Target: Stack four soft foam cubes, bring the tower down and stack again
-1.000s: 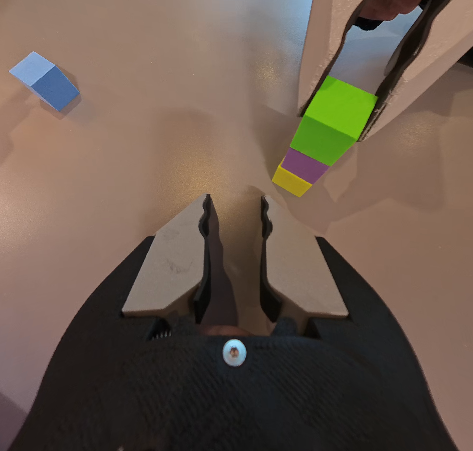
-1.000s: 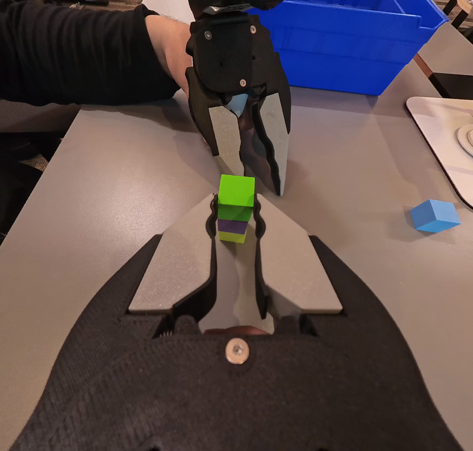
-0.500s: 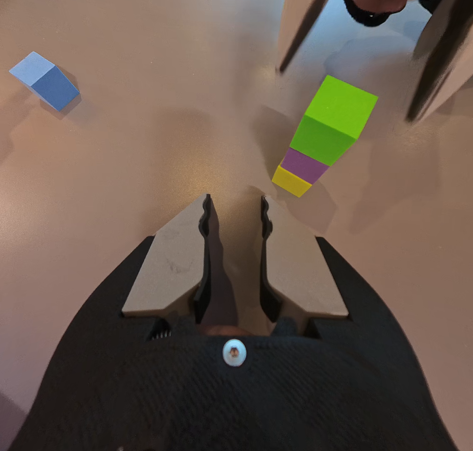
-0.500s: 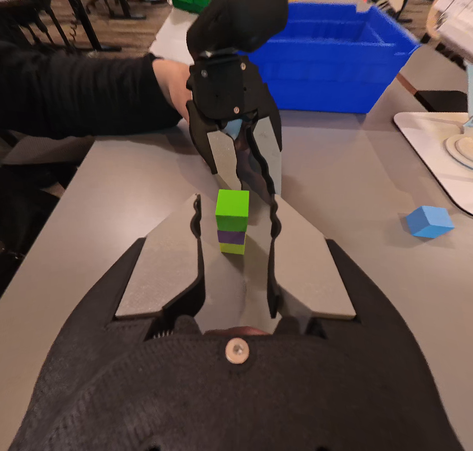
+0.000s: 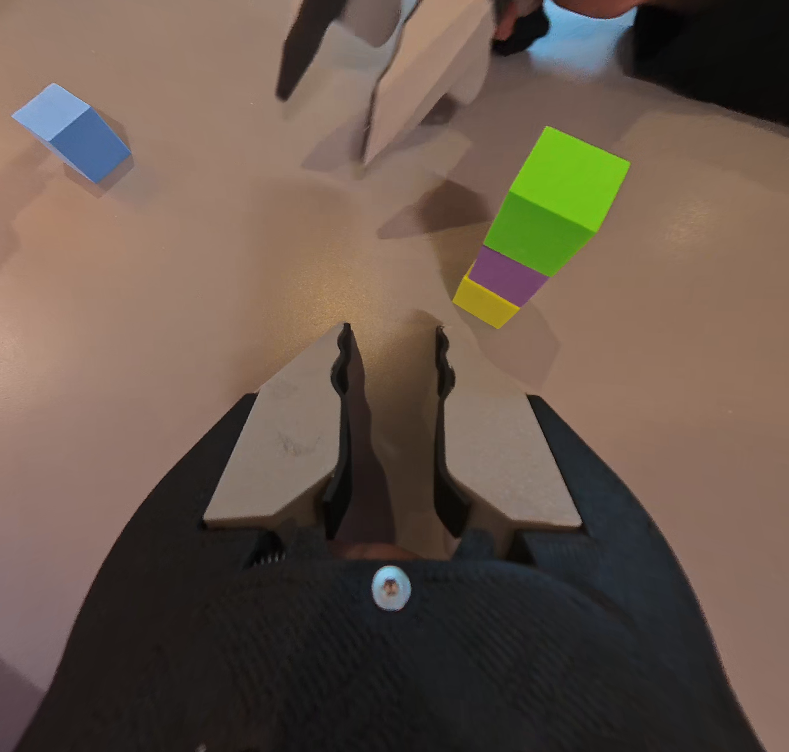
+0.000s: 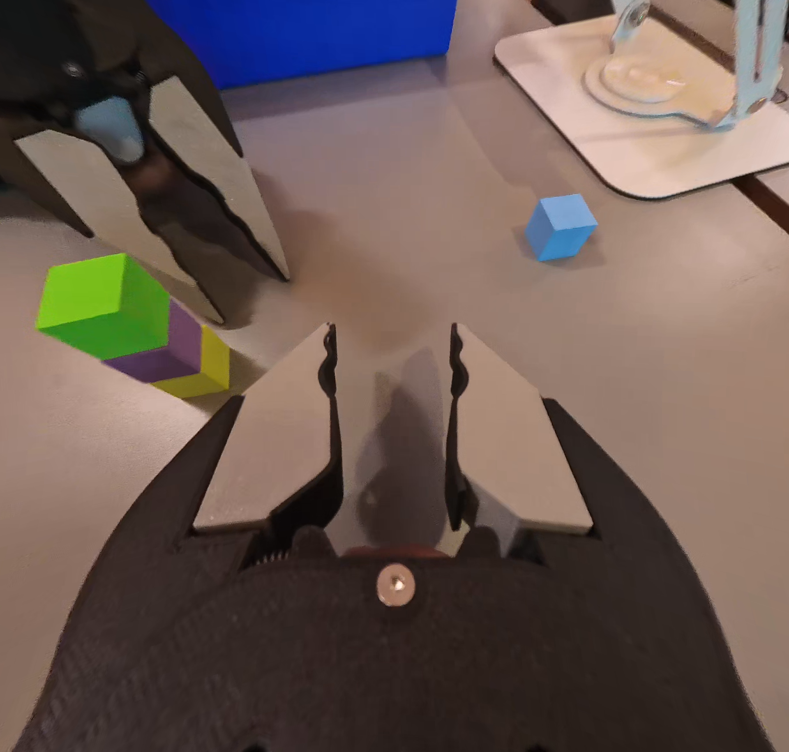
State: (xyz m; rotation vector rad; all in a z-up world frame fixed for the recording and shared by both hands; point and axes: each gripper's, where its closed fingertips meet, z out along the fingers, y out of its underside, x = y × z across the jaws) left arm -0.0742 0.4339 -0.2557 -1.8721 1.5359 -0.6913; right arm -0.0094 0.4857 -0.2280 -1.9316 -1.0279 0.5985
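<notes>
A tower of three foam cubes stands on the table: a green cube on a purple cube on a yellow cube. In the right wrist view the green cube, purple cube and yellow cube are at the left. A blue cube lies alone at the far left, and shows at the right in the right wrist view. My left gripper is open and empty, near the tower's base. My right gripper is open and empty, over bare table between the tower and the blue cube.
A blue bin stands at the back of the table. A white board with a pale blue stand on it lies at the back right. The left gripper shows at the left in the right wrist view. The green cube sits 7 centimeters or so from the ends of my left fingers. Look for it in the right wrist view too.
My right gripper has opened, let go of the green cube on the tower, and swung away to the right toward the blue cube. The left gripper has stayed put.
</notes>
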